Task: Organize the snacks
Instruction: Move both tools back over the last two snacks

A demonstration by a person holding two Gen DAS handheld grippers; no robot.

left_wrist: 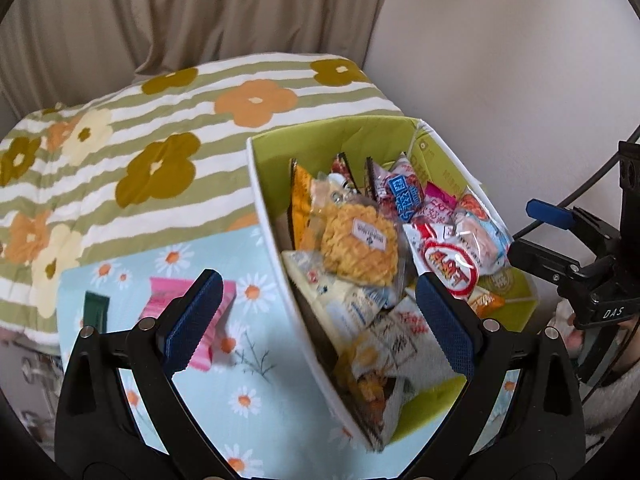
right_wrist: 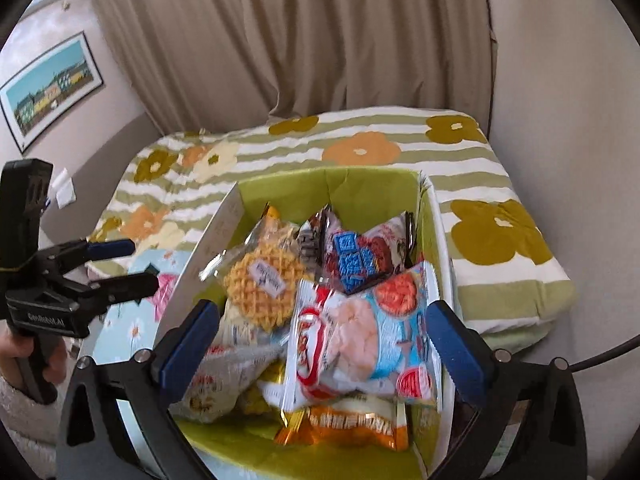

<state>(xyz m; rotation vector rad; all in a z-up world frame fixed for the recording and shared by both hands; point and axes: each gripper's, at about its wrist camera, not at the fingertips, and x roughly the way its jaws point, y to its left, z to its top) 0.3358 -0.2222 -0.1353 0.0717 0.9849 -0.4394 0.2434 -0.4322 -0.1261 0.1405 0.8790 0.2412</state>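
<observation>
A white box with a green lining (left_wrist: pixel 262 200) (right_wrist: pixel 218 236) holds several snack packets. Among them are a waffle packet (left_wrist: pixel 360 240) (right_wrist: pixel 264 284), a blue-biscuit packet (left_wrist: pixel 404 196) (right_wrist: pixel 356 260) and a pale shrimp-cracker packet (left_wrist: pixel 476 236) (right_wrist: pixel 360 336). My right gripper (right_wrist: pixel 322 308) (left_wrist: pixel 524 230) hangs open over the box's near end; the shrimp-cracker packet lies below its fingers, untouched by the pads. My left gripper (left_wrist: pixel 318 280) (right_wrist: pixel 132 264) is open and empty, straddling the box's left wall. Left of the box, a pink packet (left_wrist: pixel 168 292) (right_wrist: pixel 164 288) and a dark green item (left_wrist: pixel 96 308) lie on the cloth.
The box stands on a light-blue daisy cloth (left_wrist: pixel 240 384) beside a green-striped flowered quilt (left_wrist: pixel 168 120) (right_wrist: pixel 500 216). A beige curtain (right_wrist: pixel 300 40) and walls close off the back. A framed picture (right_wrist: pixel 52 88) hangs at left. A hand (right_wrist: pixel 24 356) grips the left gripper's handle.
</observation>
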